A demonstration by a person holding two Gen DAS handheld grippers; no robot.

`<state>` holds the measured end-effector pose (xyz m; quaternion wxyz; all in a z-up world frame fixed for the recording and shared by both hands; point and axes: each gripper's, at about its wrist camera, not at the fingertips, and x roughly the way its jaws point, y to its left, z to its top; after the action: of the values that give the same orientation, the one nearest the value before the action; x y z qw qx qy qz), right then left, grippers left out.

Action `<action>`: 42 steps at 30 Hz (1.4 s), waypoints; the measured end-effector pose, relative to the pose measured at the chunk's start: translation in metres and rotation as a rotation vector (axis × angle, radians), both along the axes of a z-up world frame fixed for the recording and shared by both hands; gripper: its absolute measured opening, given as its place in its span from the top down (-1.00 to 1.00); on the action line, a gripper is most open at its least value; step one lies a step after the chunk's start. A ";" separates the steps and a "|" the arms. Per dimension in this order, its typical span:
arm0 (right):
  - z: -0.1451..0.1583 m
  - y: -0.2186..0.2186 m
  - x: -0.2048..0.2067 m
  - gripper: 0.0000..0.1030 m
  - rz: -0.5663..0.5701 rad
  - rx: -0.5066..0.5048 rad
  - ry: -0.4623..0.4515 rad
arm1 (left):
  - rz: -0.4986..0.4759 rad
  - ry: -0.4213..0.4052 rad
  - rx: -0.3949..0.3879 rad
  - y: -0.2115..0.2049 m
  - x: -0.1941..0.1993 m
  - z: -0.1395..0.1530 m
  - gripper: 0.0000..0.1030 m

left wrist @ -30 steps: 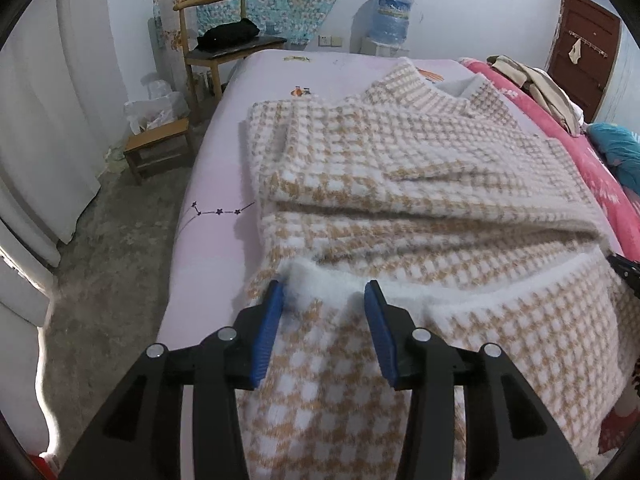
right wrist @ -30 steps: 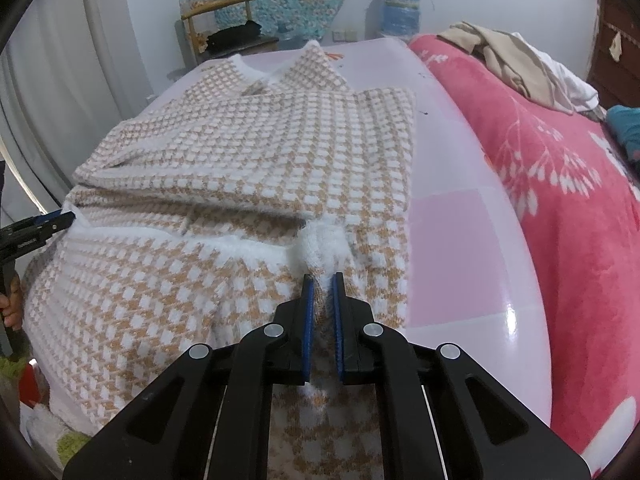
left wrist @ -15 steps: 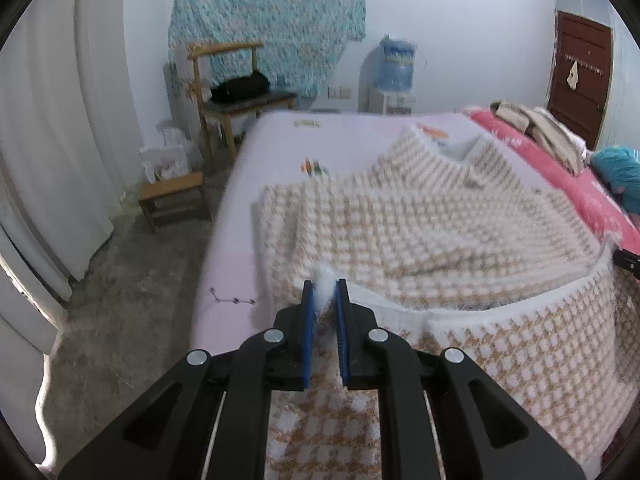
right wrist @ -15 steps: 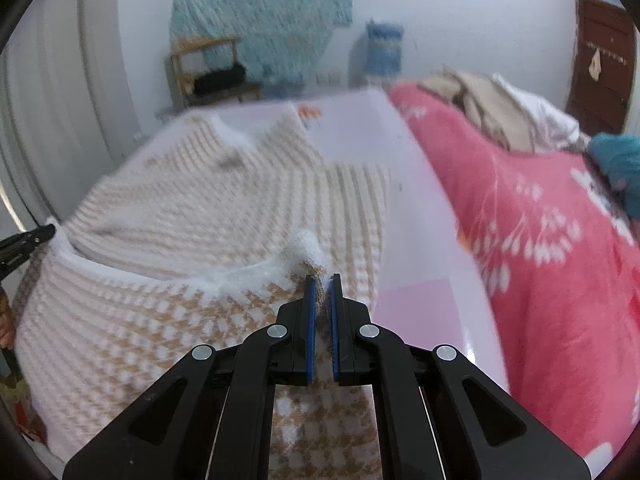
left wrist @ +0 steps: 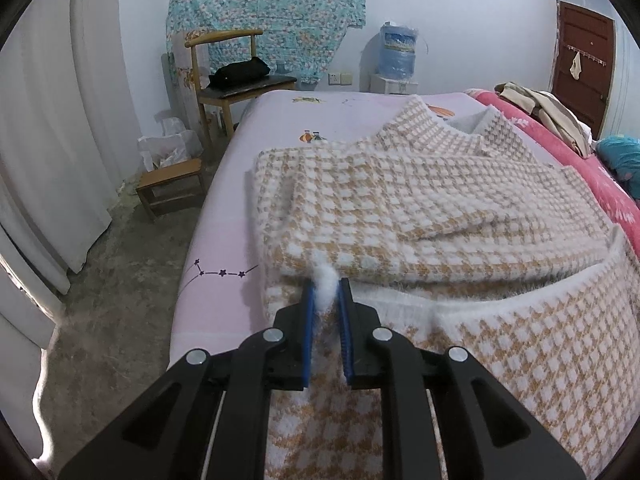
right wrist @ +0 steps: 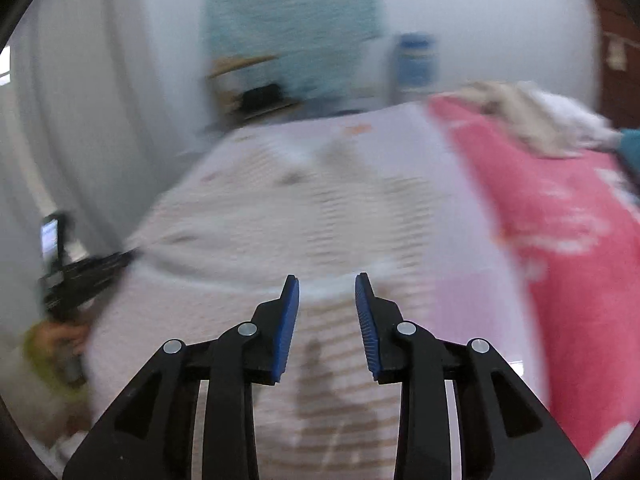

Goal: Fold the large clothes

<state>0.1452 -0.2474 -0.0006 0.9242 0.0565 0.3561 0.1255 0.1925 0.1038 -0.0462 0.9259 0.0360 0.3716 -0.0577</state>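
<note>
The checked tan-and-white coat [left wrist: 420, 200] lies spread on the bed [left wrist: 248, 152], collar toward the far wall, upper part folded in on itself and the near hem lifted over it. The left gripper [left wrist: 325, 292] is clenched on a tuft of the coat's fluffy white edge at the near left corner; its blue fingers [left wrist: 307, 320] press the fabric from both sides, and the hem runs from there across to the right.

The right wrist view is badly smeared. The right gripper [right wrist: 327, 288] has its jaws opening, the blue fingers [right wrist: 289, 320] well apart with nothing pinched between them; the coat lies below and beyond them, seemingly released, though the blur makes any light contact hard to rule out. At the left edge of that view the left gripper shows as a dark shape at the coat's far corner, with a hand [right wrist: 64, 336] behind it.

A pink blanket [right wrist: 568, 240] covers the right side of the bed, with a heap of pale clothes [right wrist: 532, 116] on it. A wooden chair [left wrist: 236, 80] and a low stool [left wrist: 172, 184] stand left of the bed.
</note>
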 end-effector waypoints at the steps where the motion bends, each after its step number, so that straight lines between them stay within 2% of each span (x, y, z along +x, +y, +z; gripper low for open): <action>1: -0.007 0.020 0.003 0.48 0.072 -0.008 0.027 | 0.001 -0.001 -0.004 0.000 0.000 0.000 0.75; 4: -0.033 0.064 0.015 0.56 0.181 -0.091 0.099 | -0.001 0.004 -0.033 0.005 0.001 0.001 0.74; 6: -0.055 0.077 0.030 0.57 0.179 -0.111 0.152 | -0.002 -0.012 -0.076 0.012 -0.003 0.006 0.74; 9: -0.056 0.071 0.041 0.62 0.162 -0.065 0.178 | -0.004 -0.100 -0.151 0.024 -0.024 0.031 0.71; 12: -0.054 0.068 0.040 0.63 0.148 -0.083 0.187 | -0.085 -0.180 -0.208 0.017 -0.058 0.061 0.69; 15: -0.034 0.073 0.022 0.62 0.163 -0.087 0.138 | -0.228 -0.122 -0.302 -0.003 -0.083 0.069 0.69; 17: -0.019 0.078 -0.002 0.62 0.216 -0.085 0.081 | -0.347 -0.040 -0.345 -0.025 -0.106 0.063 0.69; 19: -0.011 0.087 -0.029 0.62 0.275 -0.102 0.041 | -0.424 0.025 -0.349 -0.043 -0.123 0.052 0.69; 21: -0.018 0.096 -0.051 0.62 0.324 -0.106 0.060 | -0.471 0.075 -0.299 -0.063 -0.140 0.036 0.69; 24: -0.050 0.107 -0.060 0.64 0.304 -0.189 0.120 | -0.439 0.115 -0.188 -0.078 -0.144 0.010 0.67; 25: -0.058 0.108 -0.061 0.64 0.294 -0.201 0.110 | -0.426 0.117 -0.180 -0.078 -0.141 0.002 0.64; 26: -0.060 0.108 -0.061 0.64 0.287 -0.191 0.097 | -0.410 0.122 -0.212 -0.074 -0.137 -0.002 0.64; 29: -0.054 0.104 -0.062 0.68 0.264 -0.164 0.114 | -0.403 0.123 -0.223 -0.070 -0.131 0.001 0.64; 32: -0.041 0.101 -0.075 0.69 0.252 -0.214 0.078 | -0.391 0.073 -0.191 -0.059 -0.139 0.015 0.64; 33: -0.039 0.097 -0.081 0.69 0.241 -0.223 0.066 | -0.361 0.062 -0.164 -0.051 -0.141 0.016 0.64; 35: -0.046 0.088 -0.081 0.69 0.219 -0.208 0.093 | -0.296 0.105 -0.132 -0.038 -0.134 0.000 0.64; 38: -0.057 0.083 -0.078 0.69 0.207 -0.162 0.090 | -0.281 0.134 -0.219 -0.027 -0.127 -0.009 0.64; 40: -0.048 0.080 -0.078 0.70 0.209 -0.168 0.098 | -0.277 0.128 -0.216 -0.025 -0.130 0.002 0.64; 42: -0.038 0.067 -0.085 0.70 0.175 -0.173 0.072 | -0.245 0.080 -0.213 -0.008 -0.135 0.015 0.64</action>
<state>0.0605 -0.1801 -0.0382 0.8977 -0.0500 0.4024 0.1723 0.0574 0.0959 -0.0308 0.8949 -0.0195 0.3928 -0.2107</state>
